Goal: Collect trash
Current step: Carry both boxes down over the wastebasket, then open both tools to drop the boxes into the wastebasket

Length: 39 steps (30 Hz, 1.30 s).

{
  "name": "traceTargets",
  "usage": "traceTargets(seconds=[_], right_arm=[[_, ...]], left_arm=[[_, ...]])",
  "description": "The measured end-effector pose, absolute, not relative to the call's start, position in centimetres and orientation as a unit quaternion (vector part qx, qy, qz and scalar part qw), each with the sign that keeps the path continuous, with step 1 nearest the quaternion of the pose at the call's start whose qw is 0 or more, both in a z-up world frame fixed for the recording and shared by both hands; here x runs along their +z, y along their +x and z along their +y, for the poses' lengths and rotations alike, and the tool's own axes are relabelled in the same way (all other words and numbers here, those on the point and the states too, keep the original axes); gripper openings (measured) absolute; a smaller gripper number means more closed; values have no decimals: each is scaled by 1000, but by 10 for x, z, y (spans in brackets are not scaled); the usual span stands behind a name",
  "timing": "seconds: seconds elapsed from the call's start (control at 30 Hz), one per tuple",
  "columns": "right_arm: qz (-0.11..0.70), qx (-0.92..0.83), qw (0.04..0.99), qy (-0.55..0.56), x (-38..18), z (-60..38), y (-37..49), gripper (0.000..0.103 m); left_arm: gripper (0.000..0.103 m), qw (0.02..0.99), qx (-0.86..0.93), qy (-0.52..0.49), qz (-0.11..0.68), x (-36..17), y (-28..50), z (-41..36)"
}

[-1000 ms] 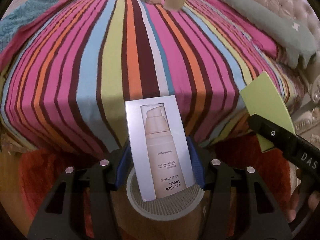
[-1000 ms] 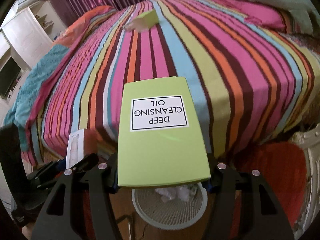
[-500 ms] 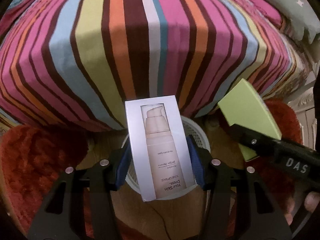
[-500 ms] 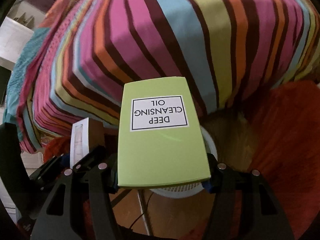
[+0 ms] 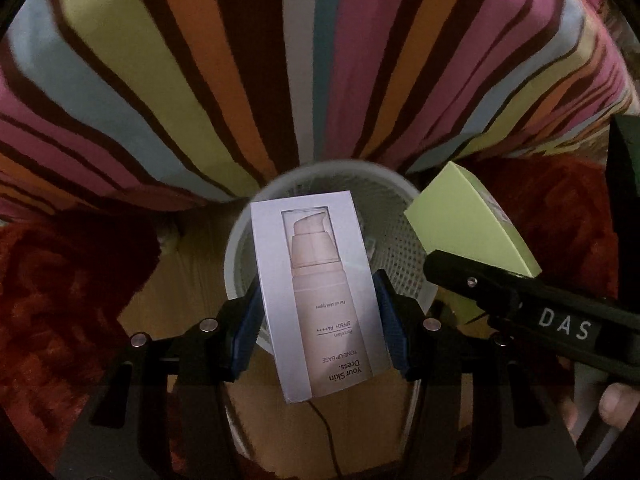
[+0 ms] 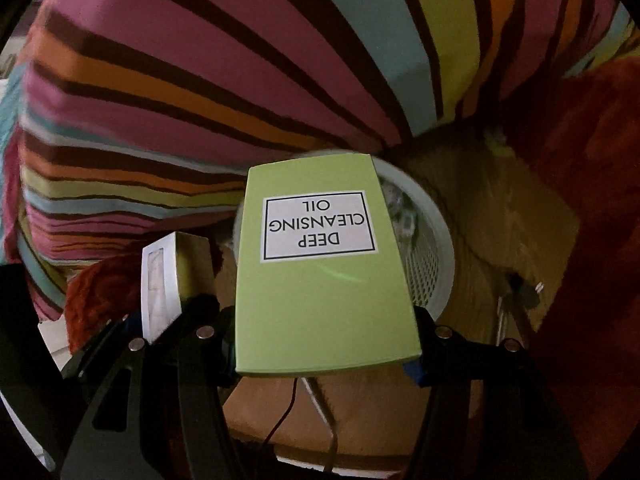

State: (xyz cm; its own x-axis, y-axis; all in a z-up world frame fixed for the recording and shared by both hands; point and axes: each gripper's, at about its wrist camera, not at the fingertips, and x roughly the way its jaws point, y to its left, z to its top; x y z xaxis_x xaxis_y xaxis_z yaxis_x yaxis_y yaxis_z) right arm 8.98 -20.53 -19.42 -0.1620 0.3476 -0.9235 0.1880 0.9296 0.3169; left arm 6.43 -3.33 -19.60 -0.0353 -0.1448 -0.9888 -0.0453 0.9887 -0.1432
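Left view: the left gripper (image 5: 318, 316) squeezes a white box (image 5: 320, 292) with a pump bottle drawn on it. Its blue pads (image 5: 246, 336) press both sides. The box hangs over a white mesh bin (image 5: 404, 240) on the wood floor, by the striped bedspread (image 5: 240, 80). The right gripper (image 5: 520, 304) is beside it, holding a green box (image 5: 468, 220).

Right view: the right gripper (image 6: 324, 344) clamps the green box (image 6: 324, 280), marked DEEP CLEANSING OIL, over the bin (image 6: 432, 256). The white box (image 6: 160, 284) is to its left.
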Motion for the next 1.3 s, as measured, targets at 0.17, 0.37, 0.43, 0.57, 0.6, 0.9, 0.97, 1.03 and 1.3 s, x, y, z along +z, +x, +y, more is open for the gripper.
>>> traceTargets(seconds=[0.17, 0.37, 0.43, 0.57, 0.6, 0.9, 0.97, 1.03, 1.3], right_arm=[[785, 40, 589, 188, -222, -210, 90, 57], [802, 27, 568, 181, -239, -205, 92, 57], [808, 27, 562, 175, -246, -201, 95, 57], [818, 33, 549, 170, -253, -193, 96, 57], [820, 33, 546, 171, -255, -191, 95, 59], [819, -2, 544, 180, -261, -201, 92, 89], [820, -6, 542, 185, -263, -203, 91, 89], [819, -7, 543, 184, -261, -199, 92, 89], [805, -3, 566, 181, -249, -204, 88, 89]], left_arm=[[53, 660, -39, -59, 748, -226, 69, -44], [53, 638, -43, -49, 767, -247, 69, -41], [53, 632, -43, -48, 772, -252, 70, -43], [57, 612, -46, -53, 787, -264, 70, -46], [58, 606, -46, -54, 792, -266, 70, -46], [82, 578, -20, -58, 814, -282, 65, -36], [82, 578, -20, -59, 813, -278, 64, -38], [82, 580, -21, -58, 812, -277, 64, -38], [82, 597, -17, -70, 799, -266, 65, -34]])
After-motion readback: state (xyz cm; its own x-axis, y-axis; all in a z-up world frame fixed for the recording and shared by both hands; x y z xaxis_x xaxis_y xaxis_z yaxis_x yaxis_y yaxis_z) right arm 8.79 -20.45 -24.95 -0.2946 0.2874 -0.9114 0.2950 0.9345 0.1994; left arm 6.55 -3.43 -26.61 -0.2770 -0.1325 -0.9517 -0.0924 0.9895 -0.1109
